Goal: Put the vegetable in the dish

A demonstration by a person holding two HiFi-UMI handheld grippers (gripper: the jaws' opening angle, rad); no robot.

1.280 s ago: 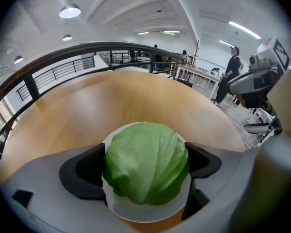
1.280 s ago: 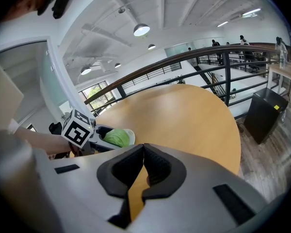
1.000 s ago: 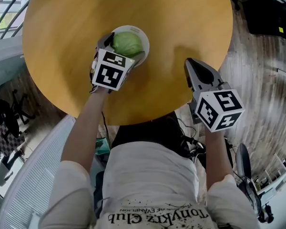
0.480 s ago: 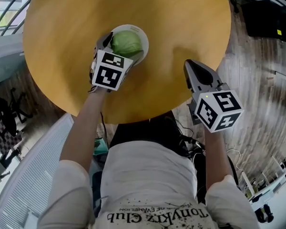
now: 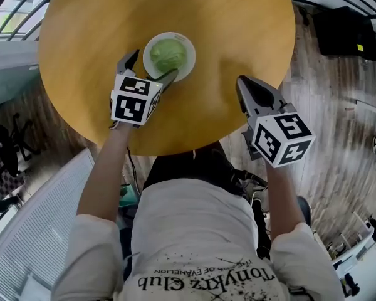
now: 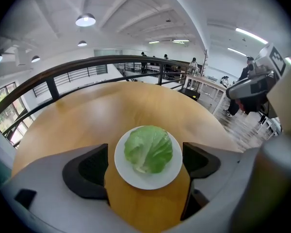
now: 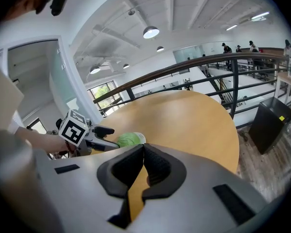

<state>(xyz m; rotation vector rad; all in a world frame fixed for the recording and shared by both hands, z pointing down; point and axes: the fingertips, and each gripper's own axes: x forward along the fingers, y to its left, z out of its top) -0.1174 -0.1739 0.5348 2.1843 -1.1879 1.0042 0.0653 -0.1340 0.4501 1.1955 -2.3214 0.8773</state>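
A green cabbage head (image 5: 168, 53) (image 6: 148, 148) (image 7: 128, 140) lies in a small white dish (image 5: 186, 68) (image 6: 131, 174) on the round wooden table (image 5: 238, 30). My left gripper (image 5: 150, 68) (image 6: 146, 165) stands open just behind the dish on my side, its jaws spread wide to either side of the dish's near rim and holding nothing. My right gripper (image 5: 245, 86) (image 7: 141, 163) is shut and empty, over the table's near right edge, well apart from the dish.
The table top (image 6: 111, 106) around the dish carries nothing else. A dark railing (image 7: 223, 72) runs behind the table. A black box (image 5: 344, 27) (image 7: 274, 120) stands on the wood floor to the right. A white grille (image 5: 31, 243) is at lower left.
My left gripper has let go of the cabbage and drawn back toward me, jaws now wide apart. The cabbage stays in the dish. The right gripper has barely moved.
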